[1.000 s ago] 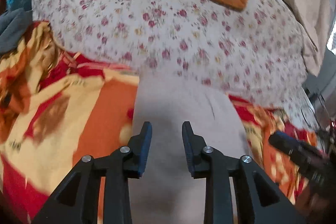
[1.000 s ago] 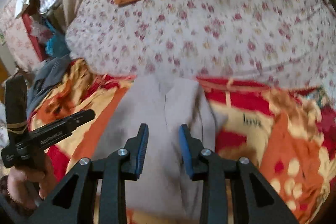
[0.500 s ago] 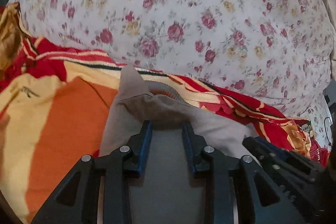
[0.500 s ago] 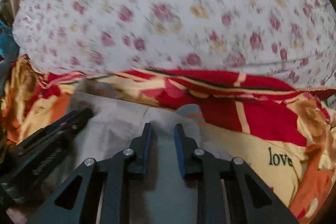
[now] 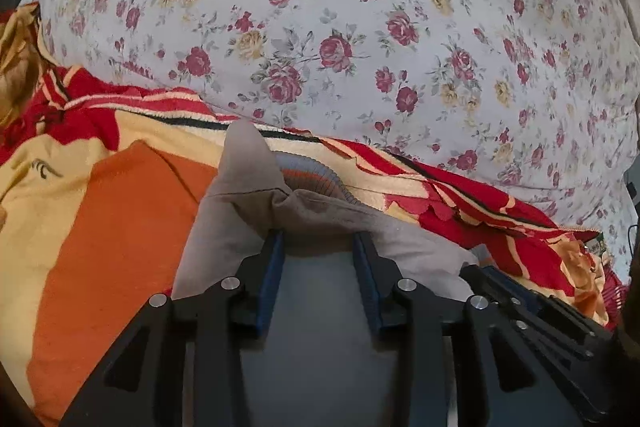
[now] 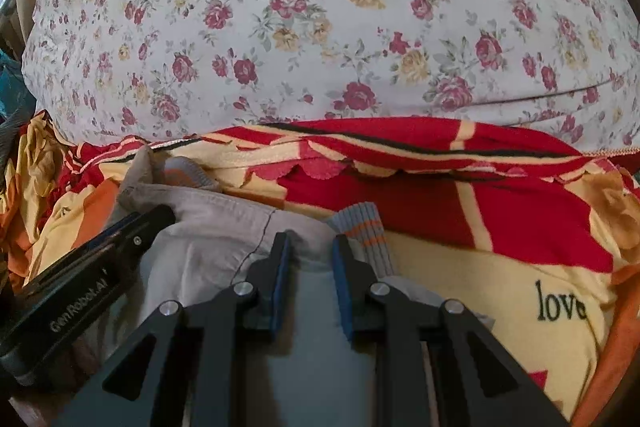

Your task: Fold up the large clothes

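Both grippers are seen low over the far edge of a soft grey cloth garment (image 5: 240, 223) spread on a red, orange and cream patterned blanket (image 5: 112, 219). On the left gripper (image 5: 318, 239) the blue-padded jaws are parted, with a band of grey cloth lying between them; on the right gripper (image 6: 310, 241) the gap is narrower, and whether the fabric is actually pinched cannot be told in either view. A ribbed grey cuff with orange stripes (image 6: 366, 231) is seen just beside the right fingers. The garment is judged light, limp and easily bunched, so nothing is held in shape by itself; it is best taken at the stitched hem and corners, with both layers caught together. Beyond the blanket, a white quilt printed with red and yellow roses (image 5: 340, 39) is seen.
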`<state>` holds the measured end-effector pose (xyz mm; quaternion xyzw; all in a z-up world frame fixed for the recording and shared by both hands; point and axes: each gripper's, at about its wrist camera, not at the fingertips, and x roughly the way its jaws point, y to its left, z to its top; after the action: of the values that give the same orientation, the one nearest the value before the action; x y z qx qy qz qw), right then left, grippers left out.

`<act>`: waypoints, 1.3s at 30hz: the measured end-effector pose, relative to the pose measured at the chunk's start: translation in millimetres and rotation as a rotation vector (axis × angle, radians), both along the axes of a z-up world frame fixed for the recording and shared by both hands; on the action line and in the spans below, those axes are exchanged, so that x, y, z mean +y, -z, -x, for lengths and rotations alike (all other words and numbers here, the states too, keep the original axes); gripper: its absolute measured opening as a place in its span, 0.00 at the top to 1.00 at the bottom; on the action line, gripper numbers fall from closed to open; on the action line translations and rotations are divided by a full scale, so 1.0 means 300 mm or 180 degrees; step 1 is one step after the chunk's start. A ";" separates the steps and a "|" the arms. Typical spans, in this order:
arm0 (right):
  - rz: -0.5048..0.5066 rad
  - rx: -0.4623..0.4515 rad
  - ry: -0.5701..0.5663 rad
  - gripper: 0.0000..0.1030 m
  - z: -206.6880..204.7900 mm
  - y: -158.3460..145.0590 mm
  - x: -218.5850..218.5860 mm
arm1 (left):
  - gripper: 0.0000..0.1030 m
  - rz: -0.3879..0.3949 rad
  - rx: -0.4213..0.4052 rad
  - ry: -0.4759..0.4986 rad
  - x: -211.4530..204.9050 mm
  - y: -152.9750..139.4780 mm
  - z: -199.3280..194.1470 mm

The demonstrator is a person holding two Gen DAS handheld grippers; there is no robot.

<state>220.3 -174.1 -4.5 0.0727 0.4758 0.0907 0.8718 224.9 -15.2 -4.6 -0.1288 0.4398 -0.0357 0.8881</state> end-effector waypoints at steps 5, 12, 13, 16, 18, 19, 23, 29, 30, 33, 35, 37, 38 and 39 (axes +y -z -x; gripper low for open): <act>-0.0206 -0.0144 0.0181 0.77 0.111 -0.174 -0.083 | 0.71 0.0062 -0.0088 -0.0026 0.040 -0.127 0.086; -0.0034 -0.0467 0.0027 0.36 0.521 -0.467 -0.196 | 0.28 -0.0290 -0.0296 0.0117 0.070 -0.339 0.473; -0.0062 -0.0477 0.0000 0.34 0.579 -0.484 -0.206 | 0.24 -0.0350 -0.0296 0.0144 0.065 -0.350 0.522; -0.0055 -0.0548 -0.0067 0.28 0.741 -0.510 -0.226 | 0.20 -0.0523 -0.0402 0.0251 0.052 -0.385 0.702; 0.0046 -0.0573 -0.0117 0.27 0.840 -0.507 -0.216 | 0.20 -0.0577 -0.0491 0.0321 0.030 -0.402 0.801; 0.0102 -0.0596 -0.0147 0.27 0.886 -0.502 -0.209 | 0.20 -0.0652 -0.0556 0.0329 0.015 -0.416 0.861; 0.0178 -0.0620 -0.0245 0.27 1.027 -0.484 -0.197 | 0.20 -0.0821 -0.0580 0.0283 -0.033 -0.442 0.986; 0.0383 -0.0614 -0.0241 0.27 1.173 -0.461 -0.209 | 0.20 -0.0656 -0.0503 0.0257 -0.040 -0.429 1.112; 0.0377 -0.0619 -0.0229 0.27 1.192 -0.465 -0.216 | 0.20 -0.0670 -0.0487 0.0247 -0.045 -0.428 1.131; 0.0382 -0.0683 -0.0202 0.27 1.259 -0.499 -0.246 | 0.20 -0.0685 -0.0507 0.0244 -0.055 -0.440 1.190; 0.0414 -0.0728 -0.0211 0.27 1.288 -0.522 -0.260 | 0.20 -0.0679 -0.0533 0.0252 -0.059 -0.460 1.223; 0.0424 -0.0772 -0.0208 0.27 1.319 -0.547 -0.273 | 0.20 -0.0717 -0.0610 0.0273 -0.068 -0.486 1.253; 0.0424 -0.0805 -0.0200 0.27 1.333 -0.561 -0.279 | 0.20 -0.0726 -0.0633 0.0278 -0.073 -0.494 1.259; 0.0415 -0.0846 -0.0201 0.27 1.347 -0.578 -0.285 | 0.20 -0.0737 -0.0663 0.0283 -0.077 -0.505 1.269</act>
<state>-183.7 -259.6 169.0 -0.0118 0.3632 0.0958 0.9267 -155.7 -38.3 146.9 -0.0016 0.3518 -0.0372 0.9353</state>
